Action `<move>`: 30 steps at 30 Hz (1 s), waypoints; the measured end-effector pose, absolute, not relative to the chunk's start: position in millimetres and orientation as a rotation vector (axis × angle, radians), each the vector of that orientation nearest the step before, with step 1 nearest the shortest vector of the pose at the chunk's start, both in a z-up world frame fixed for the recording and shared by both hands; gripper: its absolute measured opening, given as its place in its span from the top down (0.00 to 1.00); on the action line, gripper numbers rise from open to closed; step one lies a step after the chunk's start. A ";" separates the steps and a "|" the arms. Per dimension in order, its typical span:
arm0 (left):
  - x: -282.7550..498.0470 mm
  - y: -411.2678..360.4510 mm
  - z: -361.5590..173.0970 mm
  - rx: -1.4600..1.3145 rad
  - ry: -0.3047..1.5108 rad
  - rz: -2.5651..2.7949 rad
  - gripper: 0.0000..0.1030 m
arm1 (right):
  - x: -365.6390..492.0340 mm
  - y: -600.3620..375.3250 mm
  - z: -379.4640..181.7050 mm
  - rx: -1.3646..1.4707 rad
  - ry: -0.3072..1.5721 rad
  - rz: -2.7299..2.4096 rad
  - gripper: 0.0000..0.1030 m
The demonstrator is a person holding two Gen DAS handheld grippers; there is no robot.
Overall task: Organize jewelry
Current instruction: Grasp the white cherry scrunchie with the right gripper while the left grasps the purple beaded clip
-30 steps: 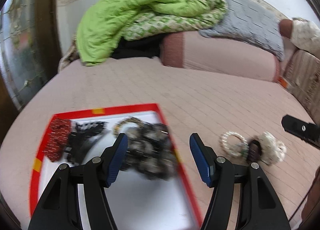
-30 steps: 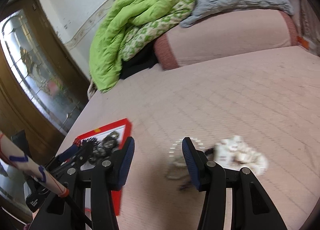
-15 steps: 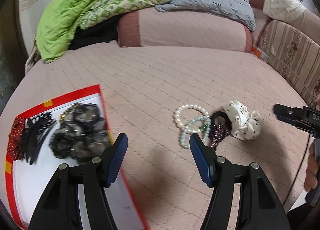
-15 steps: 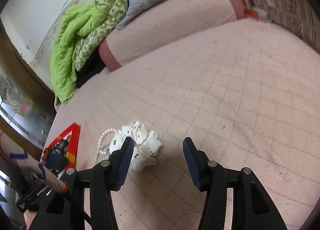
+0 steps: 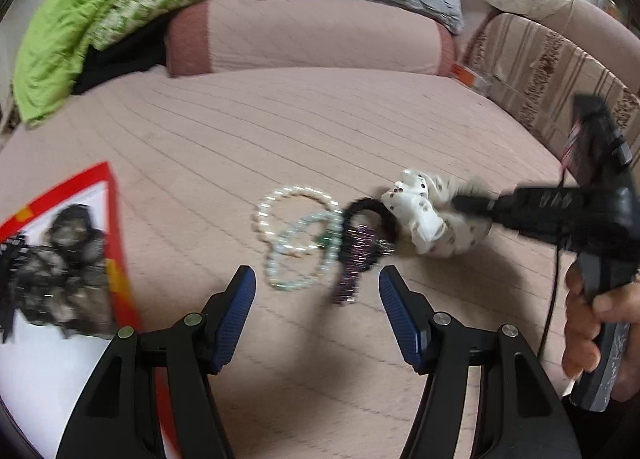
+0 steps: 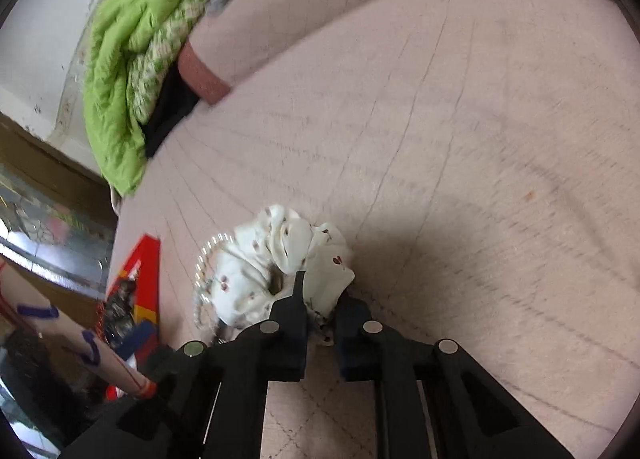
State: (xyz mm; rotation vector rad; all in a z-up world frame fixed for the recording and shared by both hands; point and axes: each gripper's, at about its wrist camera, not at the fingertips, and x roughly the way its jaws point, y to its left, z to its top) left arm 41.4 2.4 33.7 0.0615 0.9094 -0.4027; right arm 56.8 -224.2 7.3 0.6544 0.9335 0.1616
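Red-rimmed tray holding dark scrunchies, left tool spread, right tool pinching white scrunchie

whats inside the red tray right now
In the left wrist view the red tray holds a dark mottled scrunchie and a black piece at the frame edge. The rest of its white floor is cut off or behind the left claw.

A: What carries everything?
B: A bed with a pink quilted cover.

A: What lies on it?
B: A red-rimmed tray at left; mid-bed a pearl bracelet, a pale green bead bracelet, a black hair tie and a white scrunchie; behind, a pink bolster.
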 end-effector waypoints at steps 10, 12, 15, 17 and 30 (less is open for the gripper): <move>45.8 -27.2 15.5 0.079 0.949 -0.452 0.60 | 42.2 -248.7 32.5 0.727 0.817 0.167 0.89; 47.4 -29.0 12.9 0.086 0.957 -0.446 0.66 | 43.2 -247.2 32.9 0.734 0.820 0.179 0.89; 51.4 -31.9 7.1 0.093 0.975 -0.438 0.69 | 41.8 -247.8 35.0 0.741 0.815 0.191 0.89; 52.8 -33.1 5.0 0.104 0.977 -0.435 0.71 | 41.7 -248.0 36.1 0.745 0.812 0.196 0.89; 54.9 -26.5 9.6 0.057 0.944 -0.420 0.89 | 40.4 -242.3 45.0 0.728 0.797 0.222 0.89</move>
